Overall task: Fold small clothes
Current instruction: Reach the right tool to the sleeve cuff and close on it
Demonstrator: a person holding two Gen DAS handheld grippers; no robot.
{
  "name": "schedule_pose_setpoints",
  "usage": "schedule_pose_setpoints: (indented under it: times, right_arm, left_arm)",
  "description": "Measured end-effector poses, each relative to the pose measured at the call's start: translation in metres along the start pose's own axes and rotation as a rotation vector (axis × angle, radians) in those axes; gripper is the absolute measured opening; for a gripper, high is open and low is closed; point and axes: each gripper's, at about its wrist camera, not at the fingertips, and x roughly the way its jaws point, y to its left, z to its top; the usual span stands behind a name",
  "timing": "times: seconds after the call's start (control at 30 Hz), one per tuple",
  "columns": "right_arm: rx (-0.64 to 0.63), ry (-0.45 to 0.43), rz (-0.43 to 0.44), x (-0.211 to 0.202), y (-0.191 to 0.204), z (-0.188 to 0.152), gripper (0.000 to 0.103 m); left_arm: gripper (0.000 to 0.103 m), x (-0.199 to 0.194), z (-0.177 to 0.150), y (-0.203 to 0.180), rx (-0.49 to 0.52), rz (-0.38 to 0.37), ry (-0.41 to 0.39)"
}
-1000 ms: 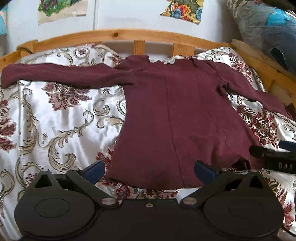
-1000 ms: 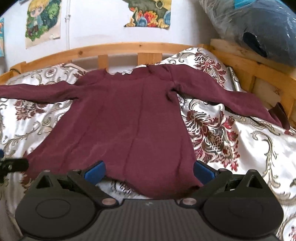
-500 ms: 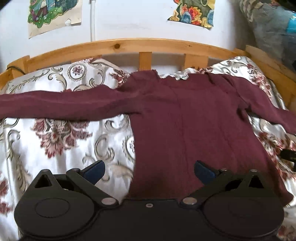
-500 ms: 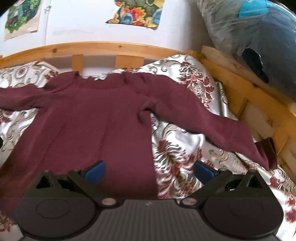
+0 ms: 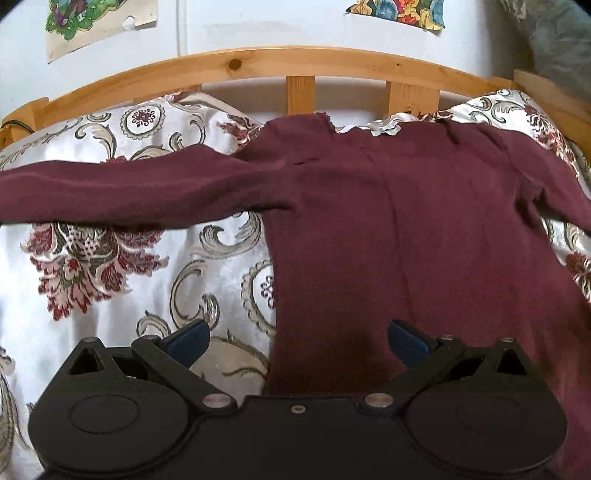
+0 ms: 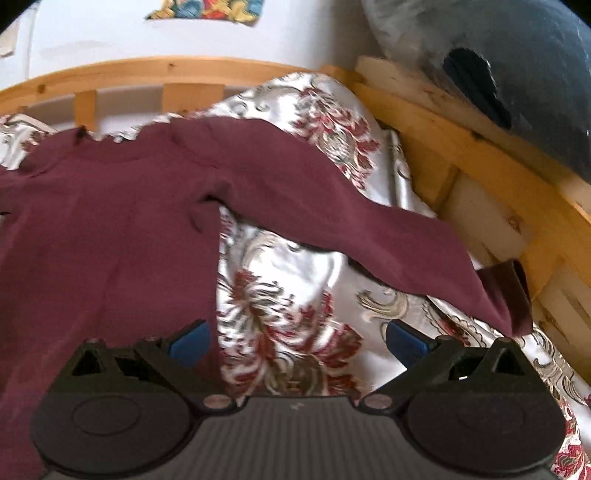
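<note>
A maroon long-sleeved top (image 5: 388,229) lies spread flat on a floral satin bedspread (image 5: 92,280), collar toward the headboard. Its left sleeve (image 5: 110,192) stretches out to the left. The right sleeve (image 6: 351,225) runs down to the right, its cuff (image 6: 509,295) near the bed rail. My left gripper (image 5: 297,341) hovers open over the top's left side edge, empty. My right gripper (image 6: 295,339) hangs open above the bedspread just right of the top's body, also empty.
A wooden slatted headboard (image 5: 295,66) runs along the back and a wooden side rail (image 6: 480,147) along the right. A dark bundled bag (image 6: 517,55) sits above that rail. Posters (image 5: 92,22) hang on the white wall.
Both grippers have moved forward from the hem toward the sleeves, the left drifting left and the right drifting right. Both stay open; the top has not moved.
</note>
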Motion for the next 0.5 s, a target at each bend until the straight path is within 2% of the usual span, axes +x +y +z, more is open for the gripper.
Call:
schedule_pose_setpoints:
  times: [0.1, 0.2, 0.33, 0.5]
  right_arm:
    - [0.032, 0.005, -0.027, 0.007, -0.007, -0.001, 0.103]
    - [0.096, -0.033, -0.046, 0.006, -0.02, -0.003, 0.103]
    - [0.229, -0.135, -0.104, -0.003, -0.06, -0.011, 0.103]
    - [0.335, -0.151, -0.23, 0.0, -0.116, -0.016, 0.103]
  left_arm:
    - [0.102, -0.001, -0.011, -0.001, 0.017, -0.005, -0.025]
    - [0.102, -0.002, -0.014, -0.006, 0.055, -0.018, -0.044]
    - [0.102, -0.009, -0.016, -0.013, 0.094, -0.031, -0.091]
    - [0.102, -0.011, -0.021, -0.016, 0.104, -0.054, -0.087]
